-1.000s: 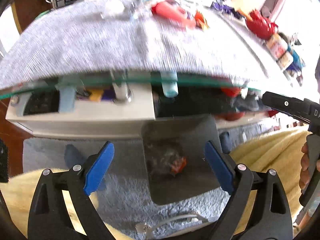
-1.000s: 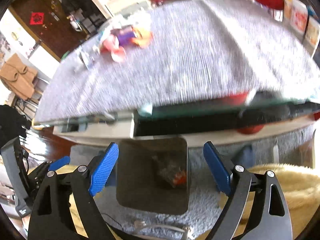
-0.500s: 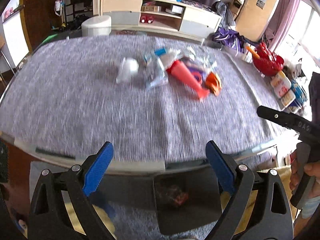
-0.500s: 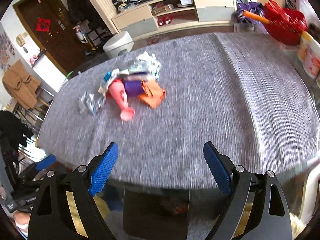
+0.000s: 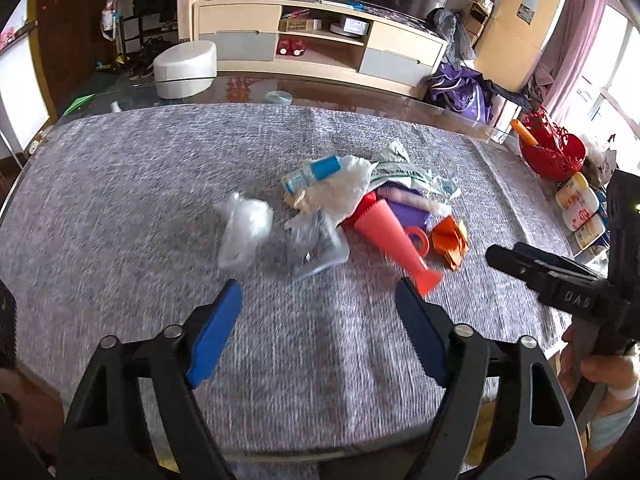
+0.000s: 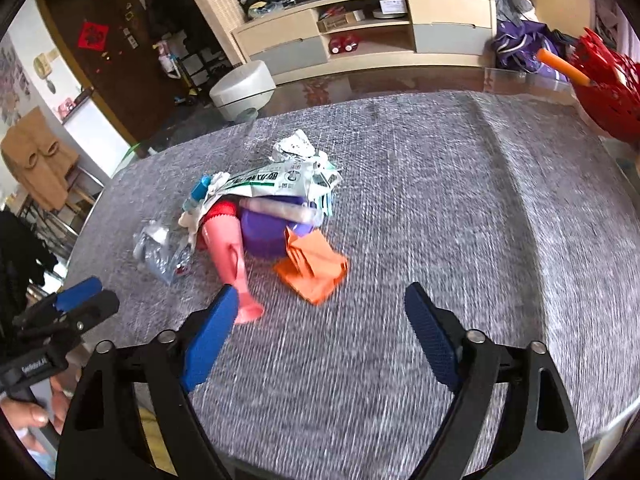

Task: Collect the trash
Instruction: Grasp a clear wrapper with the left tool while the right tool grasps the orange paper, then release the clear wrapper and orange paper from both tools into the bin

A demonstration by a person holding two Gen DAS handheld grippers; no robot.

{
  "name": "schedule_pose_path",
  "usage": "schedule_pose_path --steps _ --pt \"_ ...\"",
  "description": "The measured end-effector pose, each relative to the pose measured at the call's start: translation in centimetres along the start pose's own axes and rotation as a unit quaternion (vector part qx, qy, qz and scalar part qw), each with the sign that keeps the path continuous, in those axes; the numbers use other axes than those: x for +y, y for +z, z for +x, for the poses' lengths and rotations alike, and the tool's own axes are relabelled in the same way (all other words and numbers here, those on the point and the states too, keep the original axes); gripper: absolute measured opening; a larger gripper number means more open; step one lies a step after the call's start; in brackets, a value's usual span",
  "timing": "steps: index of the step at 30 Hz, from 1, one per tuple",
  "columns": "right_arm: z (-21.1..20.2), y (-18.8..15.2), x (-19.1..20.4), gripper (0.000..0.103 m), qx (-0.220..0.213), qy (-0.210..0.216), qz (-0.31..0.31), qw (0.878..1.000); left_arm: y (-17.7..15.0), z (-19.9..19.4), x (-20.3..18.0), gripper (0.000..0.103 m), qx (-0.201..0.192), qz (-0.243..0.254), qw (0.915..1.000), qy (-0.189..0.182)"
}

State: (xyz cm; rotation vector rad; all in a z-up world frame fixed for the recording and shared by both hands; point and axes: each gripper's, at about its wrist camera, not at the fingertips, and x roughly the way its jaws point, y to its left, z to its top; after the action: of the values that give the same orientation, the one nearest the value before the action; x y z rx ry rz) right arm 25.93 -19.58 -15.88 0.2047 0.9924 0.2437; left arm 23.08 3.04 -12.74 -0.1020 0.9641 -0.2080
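1. The trash pile lies near the middle of the grey tablecloth that covers the table.
2. In the pile, a pink cone-shaped piece points toward the near edge, and a crumpled orange paper lies just beside it.
3. A purple wrapper sits under a printed white-and-green bag; a small blue-capped tube and white tissue lie at the far-left side of the pile.
4. A clear plastic wad lies a little apart, to the left of the pile as the left wrist view shows it, and a clear flat packet sits between it and the cone.
5. The left gripper hangs over the cloth on the near side of the pile; its jaws have just been closing, yet they stand apart with nothing between them.
6. The right gripper is also above the cloth, its left pad just in front of the cone's wide end; its jaws too have just been closing, and are empty and apart.
7. A red basket stands at the table's right edge, with small bottles beside it.
8. Beyond the table stand a low cabinet and a white stool.
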Motion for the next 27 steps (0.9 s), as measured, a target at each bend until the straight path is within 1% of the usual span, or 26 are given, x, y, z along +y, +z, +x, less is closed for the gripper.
schedule_pose_path --steps 2,3,5,7,11,14,16,17,18,19,20,23,24,26,27 --pt "0.9 0.4 0.1 0.071 0.007 0.002 -0.008 1.0 0.5 0.7 -0.1 0.065 0.002 0.002 1.0 -0.004" --pt "1.2 0.6 0.1 0.069 0.009 0.002 -0.01 1.0 0.9 1.2 -0.1 0.062 0.004 0.002 1.0 -0.006" --pt "1.7 0.9 0.1 0.066 0.012 0.003 -0.013 1.0 1.5 2.0 -0.1 0.06 0.007 0.001 0.9999 -0.01" --pt "2.3 1.2 0.1 0.065 0.014 0.004 -0.015 1.0 1.8 2.5 0.0 0.057 0.009 0.001 0.9999 -0.011" --pt "3.7 1.7 -0.1 0.065 0.025 0.0 -0.014 1.0 2.5 4.1 0.2 0.055 0.019 -0.004 0.9998 -0.011" --pt "4.5 1.6 -0.4 0.065 0.032 0.002 -0.011 0.999 2.5 5.0 0.6 0.05 0.026 -0.008 0.9996 -0.012" --pt "4.6 1.6 -0.2 0.063 0.028 0.002 -0.014 0.999 2.5 5.5 0.8 0.042 0.031 -0.011 0.9994 -0.014" --pt "4.6 1.6 -0.1 0.059 0.028 0.003 -0.016 0.999 2.5 5.7 0.9 0.04 0.033 -0.011 0.9993 -0.016" --pt "4.6 1.6 -0.1 0.056 0.027 0.006 -0.017 0.999 2.6 5.9 0.9 0.036 0.035 -0.011 0.9992 -0.018" --pt "4.6 1.5 -0.1 0.048 0.027 0.007 -0.016 0.999 2.6 6.0 0.9 0.035 0.035 -0.01 0.9991 -0.02" --pt "4.7 1.5 -0.1 0.043 0.027 0.008 -0.016 0.999 2.6 6.0 0.8 0.035 0.033 -0.006 0.9993 -0.02" --pt "4.5 1.3 0.2 0.042 0.026 0.013 -0.022 0.999 2.4 5.6 0.7 0.034 0.027 0.003 0.9994 -0.019" --pt "4.4 1.3 0.3 0.042 0.027 0.016 -0.023 0.999 2.4 5.4 0.6 0.024 0.024 0.005 0.9995 -0.018" --pt "4.0 1.0 0.5 0.041 0.025 0.014 -0.029 0.999 2.3 4.9 0.5 0.02 0.02 0.007 0.9997 -0.015" --pt "3.8 1.0 0.8 0.041 0.023 0.012 -0.031 0.999 2.3 4.6 0.5 0.02 0.018 0.007 0.9997 -0.015"
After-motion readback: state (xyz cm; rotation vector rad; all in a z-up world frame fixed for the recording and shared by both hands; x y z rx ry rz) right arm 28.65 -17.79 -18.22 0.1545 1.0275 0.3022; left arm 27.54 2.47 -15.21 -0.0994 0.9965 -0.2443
